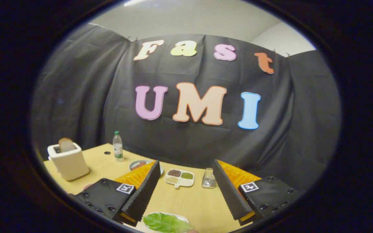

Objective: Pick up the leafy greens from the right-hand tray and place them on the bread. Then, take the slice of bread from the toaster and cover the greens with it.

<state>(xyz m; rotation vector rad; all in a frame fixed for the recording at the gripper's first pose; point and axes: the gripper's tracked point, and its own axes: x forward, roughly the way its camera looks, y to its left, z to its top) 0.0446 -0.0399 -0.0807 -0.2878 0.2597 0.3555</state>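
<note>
My gripper (186, 168) is open, its two black ribbed fingers (144, 191) spread wide above the wooden table (189, 202). A green leaf (165, 222) lies on a white plate just below and between the fingers, near the table's front. A white toaster (69, 161) stands at the far left with a slice of bread (66, 144) sticking up out of its slot. Nothing is between the fingers.
A small plastic bottle (118, 146) stands behind the toaster's right side. Beyond the fingers are a round plate (138, 165) partly hidden by the left finger, a white divided dish of grains (179, 178) and a clear glass (209, 178).
</note>
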